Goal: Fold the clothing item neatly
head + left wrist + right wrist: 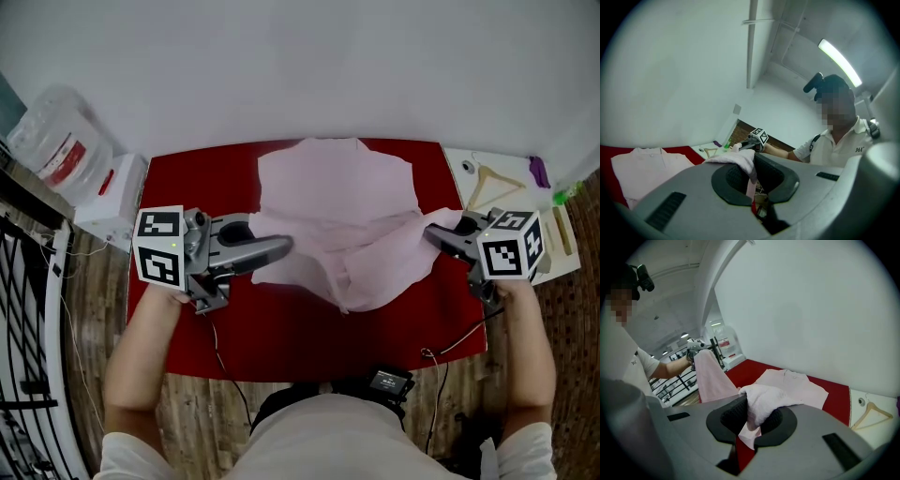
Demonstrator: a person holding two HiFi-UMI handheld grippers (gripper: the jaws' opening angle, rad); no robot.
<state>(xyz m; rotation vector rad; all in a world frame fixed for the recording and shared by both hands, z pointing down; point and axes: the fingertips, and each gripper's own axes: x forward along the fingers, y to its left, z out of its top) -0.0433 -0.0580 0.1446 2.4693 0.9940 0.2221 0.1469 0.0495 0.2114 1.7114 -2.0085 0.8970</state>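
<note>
My left tongs (284, 247) and right tongs (432, 234) each pinch a near edge of the pink shirt (336, 192) — soft, light, floppy, best held at the hem corners — its far half lying on the red mat (187, 178).

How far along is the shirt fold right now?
Done: the pink shirt lies on the red mat, collar end flat. In hand: left gripper and right gripper each have jaws shut on its near part, lifted. Left: laying that half over and the remaining folds.
</note>
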